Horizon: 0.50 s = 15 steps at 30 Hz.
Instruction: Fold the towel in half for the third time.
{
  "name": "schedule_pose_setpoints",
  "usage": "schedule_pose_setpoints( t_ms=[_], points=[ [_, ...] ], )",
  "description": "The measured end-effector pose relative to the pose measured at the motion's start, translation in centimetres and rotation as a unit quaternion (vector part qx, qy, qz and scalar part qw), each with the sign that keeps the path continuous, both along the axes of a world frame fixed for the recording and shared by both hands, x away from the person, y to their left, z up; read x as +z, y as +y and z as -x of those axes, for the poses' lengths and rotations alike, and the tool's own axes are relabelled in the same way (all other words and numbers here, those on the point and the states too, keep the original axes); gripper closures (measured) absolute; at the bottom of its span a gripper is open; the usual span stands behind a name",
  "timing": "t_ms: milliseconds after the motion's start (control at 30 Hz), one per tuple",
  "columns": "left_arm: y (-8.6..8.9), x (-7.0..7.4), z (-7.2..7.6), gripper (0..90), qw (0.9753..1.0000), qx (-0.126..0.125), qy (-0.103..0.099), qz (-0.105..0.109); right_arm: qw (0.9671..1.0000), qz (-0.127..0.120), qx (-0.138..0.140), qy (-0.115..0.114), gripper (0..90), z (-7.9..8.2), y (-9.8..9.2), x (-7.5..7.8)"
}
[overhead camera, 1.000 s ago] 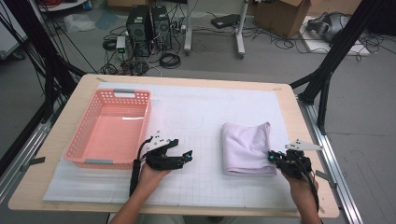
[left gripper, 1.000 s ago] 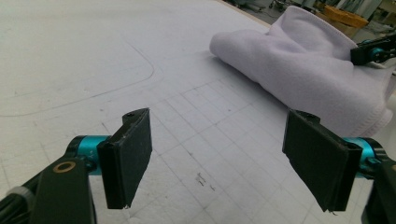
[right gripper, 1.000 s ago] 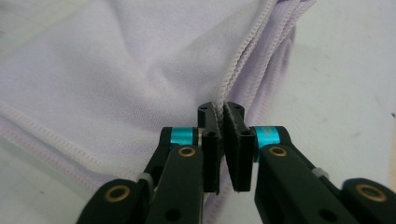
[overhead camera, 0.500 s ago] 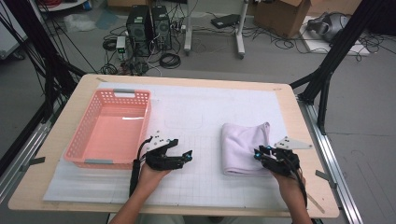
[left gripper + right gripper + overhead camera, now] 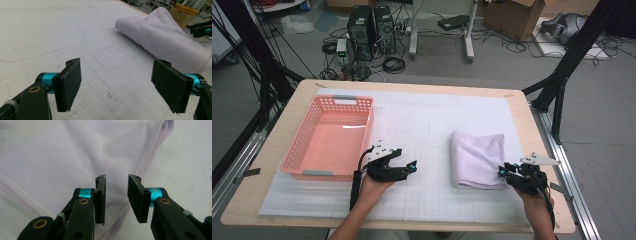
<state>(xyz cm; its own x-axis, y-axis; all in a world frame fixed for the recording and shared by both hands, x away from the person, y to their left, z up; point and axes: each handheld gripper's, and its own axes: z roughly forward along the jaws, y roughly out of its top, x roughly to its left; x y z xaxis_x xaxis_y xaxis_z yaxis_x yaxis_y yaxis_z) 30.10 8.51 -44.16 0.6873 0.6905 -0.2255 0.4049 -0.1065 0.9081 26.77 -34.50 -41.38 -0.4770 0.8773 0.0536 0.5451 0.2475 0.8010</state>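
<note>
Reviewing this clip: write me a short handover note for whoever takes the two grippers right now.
Left gripper: jaws wide open, holding nothing, low over the white mat between the pink basket and the folded towel.
Right gripper: jaws partly open, nothing clamped, poised at the towel's near right corner; in the right gripper view the hem runs between the jaws.
Done: nothing gripped or moved yet; the basket holds nothing.
Left: probably close on the towel corner, then handle it, perhaps toward the basket.
</note>
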Motion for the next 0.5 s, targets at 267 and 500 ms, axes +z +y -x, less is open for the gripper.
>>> schedule_pose_setpoints(
  t_ms=[267, 500],
  points=[
    [0.0, -0.1, 0.0, 24.6, 1.0000, -0.001, 0.003, -0.003, 0.9985, 0.028, 0.009, 0.047, 63.2, -1.0, 0.9, -1.9],
    [0.3, 0.1, 0.0, 24.6, 1.0000, 0.005, 0.002, 0.004, 0.9991, 0.038, 0.019, 0.001, 59.1, -3.0, 1.5, 1.6]
  ],
)
